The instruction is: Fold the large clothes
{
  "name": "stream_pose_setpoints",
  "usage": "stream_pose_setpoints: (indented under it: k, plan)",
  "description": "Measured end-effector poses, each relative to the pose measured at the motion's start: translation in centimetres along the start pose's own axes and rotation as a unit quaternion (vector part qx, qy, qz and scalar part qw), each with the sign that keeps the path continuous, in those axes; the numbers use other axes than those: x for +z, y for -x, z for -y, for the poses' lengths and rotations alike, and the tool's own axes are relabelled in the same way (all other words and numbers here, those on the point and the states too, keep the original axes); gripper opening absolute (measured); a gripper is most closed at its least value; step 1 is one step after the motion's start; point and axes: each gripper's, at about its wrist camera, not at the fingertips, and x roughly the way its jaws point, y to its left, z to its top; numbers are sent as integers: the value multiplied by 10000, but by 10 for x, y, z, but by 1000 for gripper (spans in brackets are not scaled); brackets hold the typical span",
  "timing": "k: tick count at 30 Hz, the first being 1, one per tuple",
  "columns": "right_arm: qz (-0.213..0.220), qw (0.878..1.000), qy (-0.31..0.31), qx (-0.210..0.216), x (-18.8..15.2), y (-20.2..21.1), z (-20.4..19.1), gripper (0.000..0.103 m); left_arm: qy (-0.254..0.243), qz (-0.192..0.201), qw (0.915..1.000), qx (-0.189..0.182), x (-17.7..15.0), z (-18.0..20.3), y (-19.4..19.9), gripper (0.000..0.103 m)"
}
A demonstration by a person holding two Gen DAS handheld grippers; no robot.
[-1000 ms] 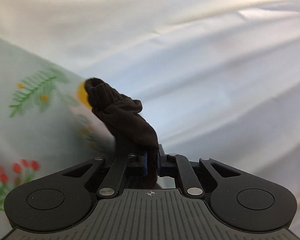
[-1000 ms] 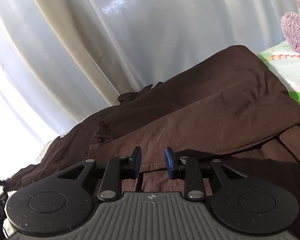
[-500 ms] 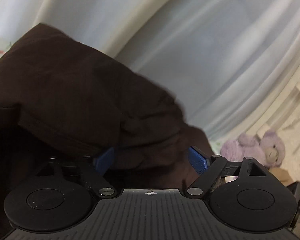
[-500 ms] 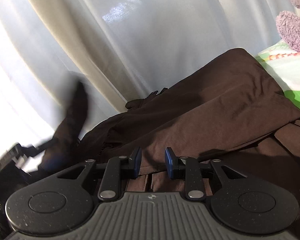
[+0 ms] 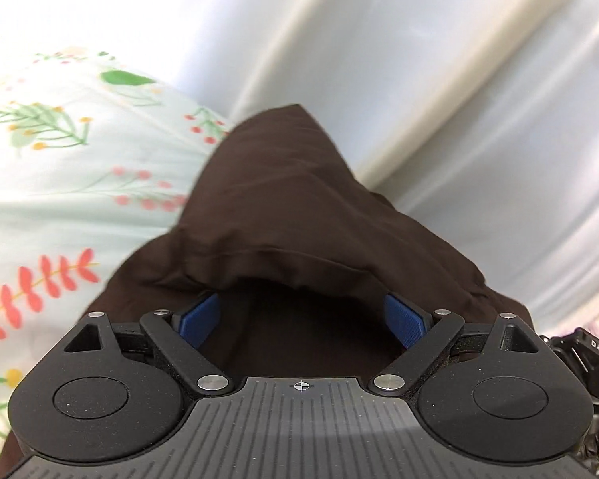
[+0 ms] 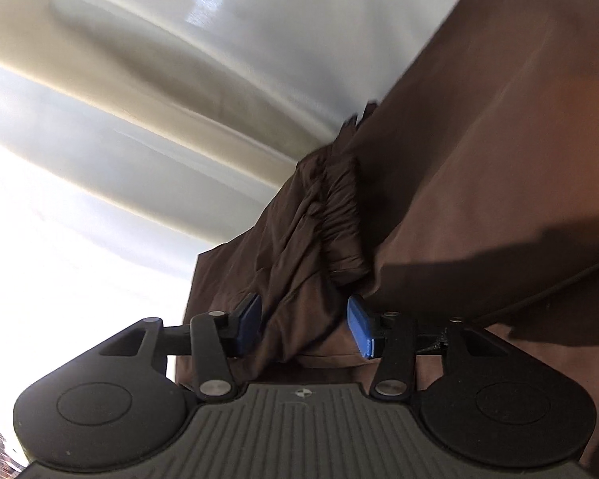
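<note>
Folding brown garment on floral sheet

White curtain (image 5: 439,60) behind. Floral sheet (image 5: 60,183) under brown garment (image 5: 283,207), which lies heaped against the curtain. Left gripper (image 5: 305,319) opening, jaws wide, hem draped over the pads, not pinched. Right gripper (image 6: 303,327) opening, a bunched fold between its fingers (image 6: 359,329), no visible squeeze.

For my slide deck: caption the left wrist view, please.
Left gripper, jaws opening, over a brown garment on a floral sheet.
</note>
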Motion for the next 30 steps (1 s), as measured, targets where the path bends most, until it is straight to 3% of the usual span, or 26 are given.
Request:
stream_pose_setpoints:
  k: [3, 7, 9, 13, 15, 18, 20, 21, 23, 24, 26, 27, 30]
  plan:
    - [-3, 9998, -151, -111, 1, -17, -2, 54, 133, 52, 9999, 26, 3, -3, -1, 92]
    - [27, 9972, 501, -562, -1, -23, -21, 22, 115, 102, 9998, 120, 0, 1, 2, 92]
    - [327, 9936, 924, -564, -4, -8, -36, 18, 49, 81, 9998, 195, -8, 2, 13, 92]
    - [1104, 9710, 1922, -898, -14, 34, -60, 17, -225, 49, 9993, 306, -3, 13, 24, 92]
    - [1049, 9598, 2209, -1378, -20, 38, -54, 17, -311, 103, 9991, 279, -1, 21, 32, 92]
    - [580, 9520, 2345, -1880, -22, 22, -34, 21, -404, 188, 9987, 242, 4, 33, 34, 93]
    - [726, 9562, 2264, -1706, -22, 31, -33, 24, -490, 200, 9982, 267, 10, 42, 31, 93]
    - [883, 9552, 2279, -1670, -21, 38, -37, 31, -521, 256, 9980, 264, 12, 45, 30, 94]
    - [1212, 9387, 2595, -1920, -21, 48, -51, 32, -570, 374, 9974, 251, 18, 51, 28, 94]
    - [1448, 9227, 2872, -2128, -24, 49, -61, 32, -558, 448, 9970, 285, 21, 55, 25, 95]
    - [1749, 8893, 3495, -2377, -29, 41, -82, 28, -519, 578, 9967, 228, 27, 63, 17, 96]
    - [1739, 8818, 3713, -2331, -30, 32, -90, 20, -509, 620, 9965, 213, 30, 67, 8, 96]
    - [1332, 8940, 3876, -1810, -30, -9, -110, 6, -732, 724, 9946, 151, 33, 80, -30, 96]
